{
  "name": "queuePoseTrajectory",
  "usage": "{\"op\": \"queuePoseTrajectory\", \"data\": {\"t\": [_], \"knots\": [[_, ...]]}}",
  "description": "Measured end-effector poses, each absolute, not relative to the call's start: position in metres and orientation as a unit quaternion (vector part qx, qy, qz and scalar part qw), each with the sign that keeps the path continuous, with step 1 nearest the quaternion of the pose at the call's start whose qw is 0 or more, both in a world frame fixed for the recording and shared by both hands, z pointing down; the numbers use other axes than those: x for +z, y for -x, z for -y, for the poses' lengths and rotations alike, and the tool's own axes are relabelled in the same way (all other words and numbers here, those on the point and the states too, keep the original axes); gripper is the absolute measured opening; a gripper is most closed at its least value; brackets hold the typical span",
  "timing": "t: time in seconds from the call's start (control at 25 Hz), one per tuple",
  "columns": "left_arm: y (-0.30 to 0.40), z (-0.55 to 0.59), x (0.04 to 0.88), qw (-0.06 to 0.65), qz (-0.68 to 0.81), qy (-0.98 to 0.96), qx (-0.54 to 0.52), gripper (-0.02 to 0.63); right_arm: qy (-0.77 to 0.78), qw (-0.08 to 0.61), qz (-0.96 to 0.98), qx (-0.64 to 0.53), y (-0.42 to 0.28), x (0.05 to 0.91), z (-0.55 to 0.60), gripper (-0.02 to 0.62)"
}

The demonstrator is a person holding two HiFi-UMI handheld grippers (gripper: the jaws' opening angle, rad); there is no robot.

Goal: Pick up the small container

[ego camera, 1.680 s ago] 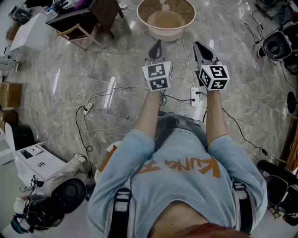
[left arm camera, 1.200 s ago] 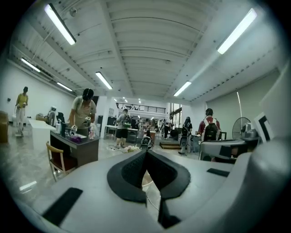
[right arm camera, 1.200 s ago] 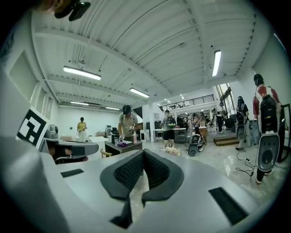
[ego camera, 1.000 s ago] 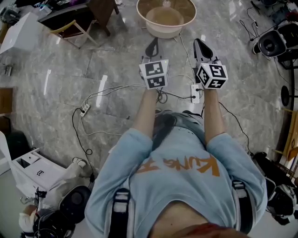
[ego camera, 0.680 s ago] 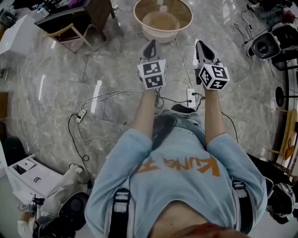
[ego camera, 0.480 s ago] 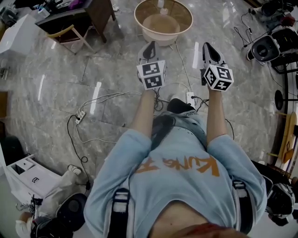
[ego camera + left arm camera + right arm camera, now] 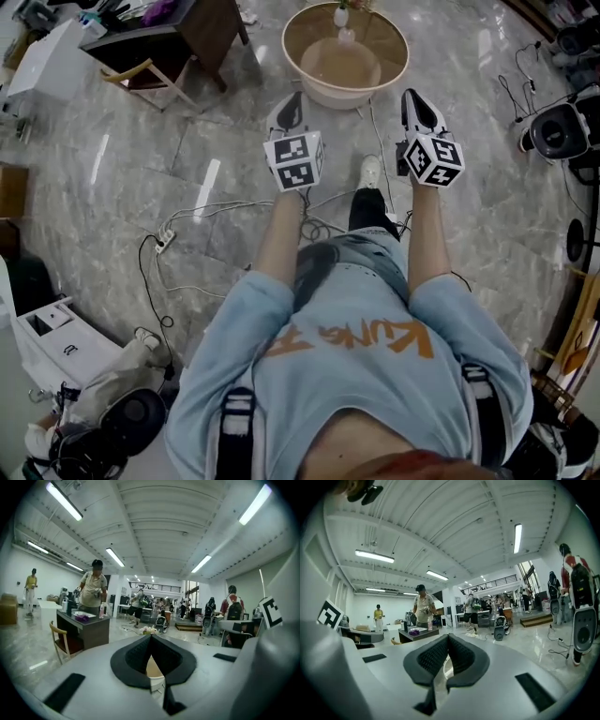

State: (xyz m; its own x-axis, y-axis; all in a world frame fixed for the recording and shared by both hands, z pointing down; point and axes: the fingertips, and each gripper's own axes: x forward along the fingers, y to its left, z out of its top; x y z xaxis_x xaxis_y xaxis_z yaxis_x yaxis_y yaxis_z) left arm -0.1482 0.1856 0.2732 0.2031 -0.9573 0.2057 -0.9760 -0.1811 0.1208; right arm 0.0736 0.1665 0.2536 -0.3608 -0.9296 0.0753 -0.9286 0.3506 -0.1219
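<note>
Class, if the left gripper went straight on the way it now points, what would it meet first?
Probably the beige basin ahead. Nothing shows between it and the left gripper, though depth is unclear.

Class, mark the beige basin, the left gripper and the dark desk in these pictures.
beige basin (image 7: 342, 96), head view, on its front outer wall.
left gripper (image 7: 292, 97), head view, where its two tips meet.
dark desk (image 7: 208, 26), head view, on its side panel.
</note>
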Motion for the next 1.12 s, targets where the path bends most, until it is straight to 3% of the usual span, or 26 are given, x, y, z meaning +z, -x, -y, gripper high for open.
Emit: {"op": "queuePoseTrajectory", "data": {"t": [0.16,0.36,0.56,0.76,1.12], "knots": [[0.128,-0.116,0.301,0.138,0.652,-0.741,0.079,0.023,0.552,0.018,-0.826,-0.115,-0.09,0.286,-0.08,0.012],[0.065,-0.015,0.331,0.167,0.662,-0.725,0.092,0.023,0.533,-0.015,-0.833,-0.145,-0.141,0.321,0.029,0.012],[0.006,0.065,0.32,0.166,0.654,-0.733,0.088,0.023,0.53,-0.015,-0.833,-0.159,-0.197,0.32,0.107,0.012],[-0.001,0.1,0.311,0.159,0.655,-0.733,0.093,0.023,0.482,-0.013,-0.86,-0.17,-0.167,0.323,0.132,0.012],[0.035,0.131,0.369,0.227,0.647,-0.722,0.091,0.023,0.433,-0.078,-0.877,-0.192,-0.096,0.37,0.139,0.012]]}}
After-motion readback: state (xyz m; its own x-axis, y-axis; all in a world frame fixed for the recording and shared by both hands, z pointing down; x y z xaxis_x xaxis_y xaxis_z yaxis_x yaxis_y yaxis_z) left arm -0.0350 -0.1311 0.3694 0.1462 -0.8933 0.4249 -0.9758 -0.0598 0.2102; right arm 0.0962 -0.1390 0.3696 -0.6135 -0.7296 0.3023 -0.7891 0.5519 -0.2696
